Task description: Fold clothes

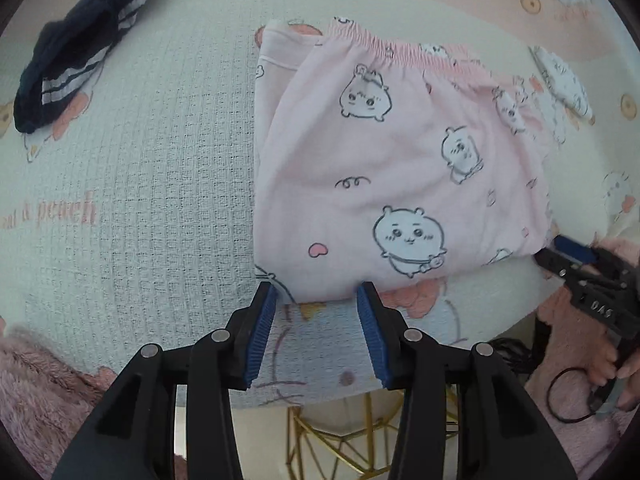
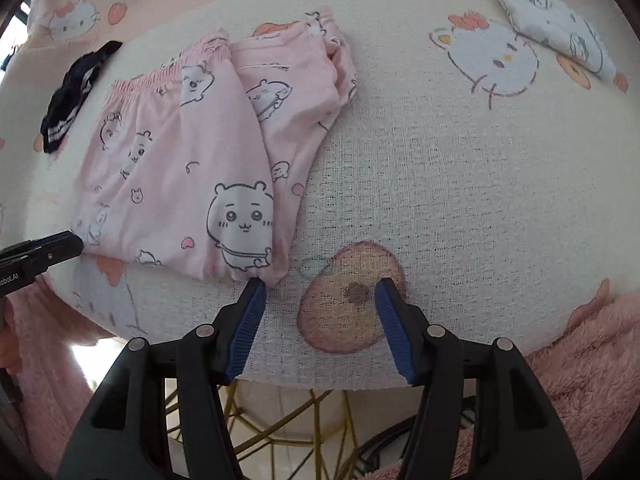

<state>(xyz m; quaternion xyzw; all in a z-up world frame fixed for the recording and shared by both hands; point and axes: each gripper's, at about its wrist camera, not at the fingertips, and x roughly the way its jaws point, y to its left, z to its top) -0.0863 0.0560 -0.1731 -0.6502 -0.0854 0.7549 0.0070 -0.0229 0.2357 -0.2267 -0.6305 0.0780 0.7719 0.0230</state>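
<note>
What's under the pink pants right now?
The pink pants lie folded on the printed white blanket, layers stacked on themselves. Whether anything sits between or beneath the layers is covered.

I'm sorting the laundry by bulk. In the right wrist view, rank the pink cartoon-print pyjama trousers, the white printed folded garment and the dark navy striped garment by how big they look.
1. Pink cartoon-print pyjama trousers, clearly largest.
2. White printed folded garment.
3. Dark navy striped garment.
The last two look close, and both lie far from the camera, so their order is unsure.
</note>
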